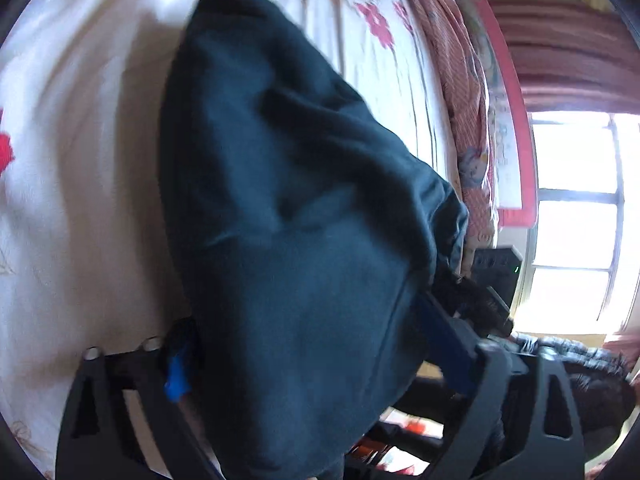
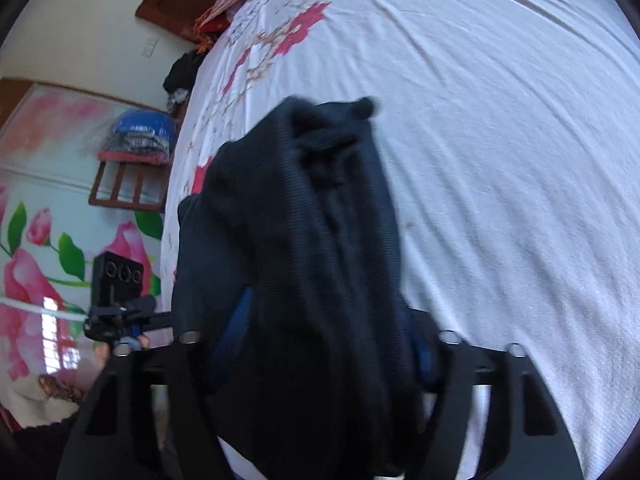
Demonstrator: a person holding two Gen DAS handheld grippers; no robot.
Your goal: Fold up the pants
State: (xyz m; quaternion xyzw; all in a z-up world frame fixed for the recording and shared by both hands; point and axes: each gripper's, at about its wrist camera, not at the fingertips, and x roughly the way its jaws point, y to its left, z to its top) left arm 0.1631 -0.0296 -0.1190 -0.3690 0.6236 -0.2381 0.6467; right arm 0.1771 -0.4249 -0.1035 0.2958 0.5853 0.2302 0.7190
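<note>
One pair of dark navy knit pants (image 1: 288,216). One bed under a white sheet printed with red flowers (image 2: 500,140). One bright window (image 1: 576,216). One brown wooden rack (image 2: 128,184). Two black tongs, left (image 1: 304,364) and right (image 2: 320,344).

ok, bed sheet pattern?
White bed sheet with red-pink flower prints; clearest in the right wrist view.

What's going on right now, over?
Left gripper and right gripper both clamped on dark pants. Pants hanging over floral bedsheet. Nothing blocking.
</note>
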